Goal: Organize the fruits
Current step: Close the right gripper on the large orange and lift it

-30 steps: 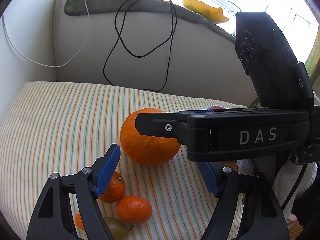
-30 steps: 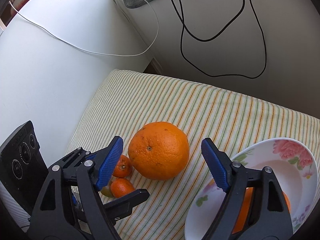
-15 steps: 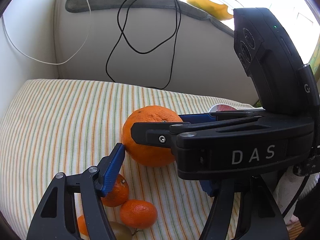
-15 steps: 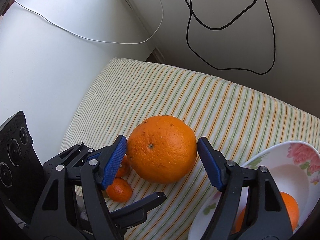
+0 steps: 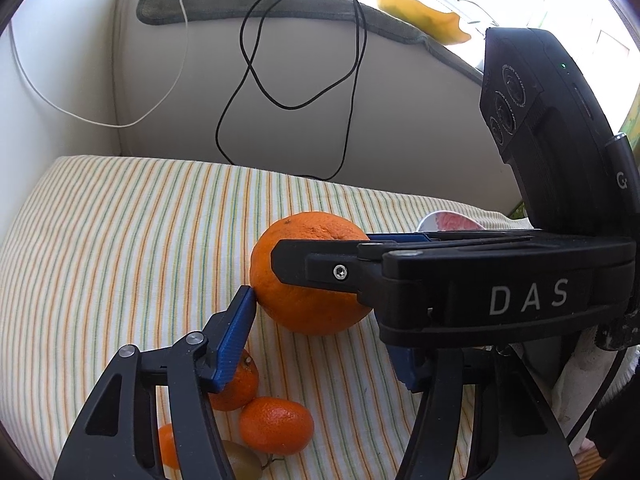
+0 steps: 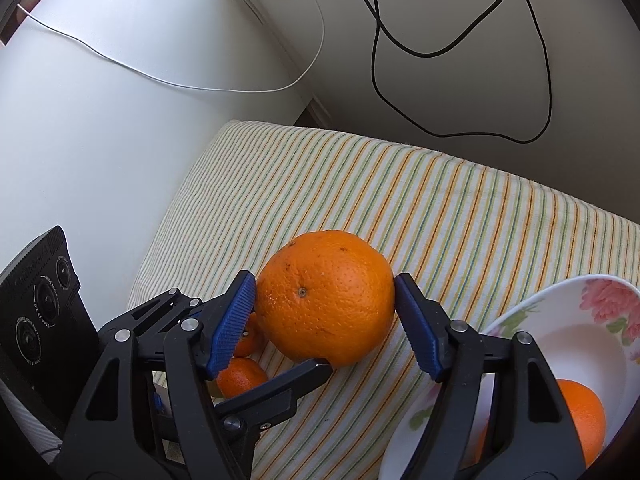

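Note:
A large orange [image 6: 325, 295] lies on the striped cloth [image 6: 460, 216]. My right gripper [image 6: 325, 322] has closed around it, both blue pads touching its sides. In the left wrist view the orange [image 5: 312, 304] is partly behind the right gripper's body. My left gripper [image 5: 320, 344] is open, its left pad by the orange's lower left side. Small mandarins [image 5: 276, 424] and a greenish fruit [image 5: 244, 460] lie below it. A floral bowl [image 6: 568, 344] at the right holds another orange [image 6: 584, 412].
A grey padded wall with a hanging black cable [image 6: 460, 52] and a white cable [image 6: 200, 80] stands behind the cloth. A yellow object [image 5: 420, 16] lies on the ledge above. A white wall [image 6: 100, 140] borders the cloth on the left.
My right gripper moved forward and closed its pads onto the large orange. The left gripper shifted slightly; it stays open beside the orange.

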Tool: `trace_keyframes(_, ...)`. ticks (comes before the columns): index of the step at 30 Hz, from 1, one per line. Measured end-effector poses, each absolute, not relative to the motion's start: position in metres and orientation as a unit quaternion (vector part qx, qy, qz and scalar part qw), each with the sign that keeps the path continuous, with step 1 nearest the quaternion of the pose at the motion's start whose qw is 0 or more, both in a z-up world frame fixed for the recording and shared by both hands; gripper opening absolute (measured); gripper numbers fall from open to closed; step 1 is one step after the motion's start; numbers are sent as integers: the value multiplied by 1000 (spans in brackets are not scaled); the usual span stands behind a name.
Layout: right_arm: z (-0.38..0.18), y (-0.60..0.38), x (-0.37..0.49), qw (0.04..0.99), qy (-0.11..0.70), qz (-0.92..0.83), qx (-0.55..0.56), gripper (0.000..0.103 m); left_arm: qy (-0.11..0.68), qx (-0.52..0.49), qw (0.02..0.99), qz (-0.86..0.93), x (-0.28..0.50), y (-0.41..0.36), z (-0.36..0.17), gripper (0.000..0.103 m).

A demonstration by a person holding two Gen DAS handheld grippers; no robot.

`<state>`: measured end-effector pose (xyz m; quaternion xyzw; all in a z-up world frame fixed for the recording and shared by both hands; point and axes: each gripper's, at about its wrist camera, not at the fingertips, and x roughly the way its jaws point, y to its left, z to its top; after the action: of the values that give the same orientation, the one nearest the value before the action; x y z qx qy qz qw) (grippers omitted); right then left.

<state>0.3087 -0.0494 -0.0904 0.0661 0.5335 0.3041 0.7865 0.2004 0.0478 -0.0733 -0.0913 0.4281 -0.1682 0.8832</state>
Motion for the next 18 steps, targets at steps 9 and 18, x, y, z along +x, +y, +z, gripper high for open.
trace_keyframes(9, -73, -64, 299, 791, 522, 310, 78, 73, 408, -81, 894, -168, 190, 38, -45, 61)
trace_keyframes(18, -39, -92, 284, 806, 497, 310, 82, 73, 387, -66, 901, -185, 185, 7, -20, 61)
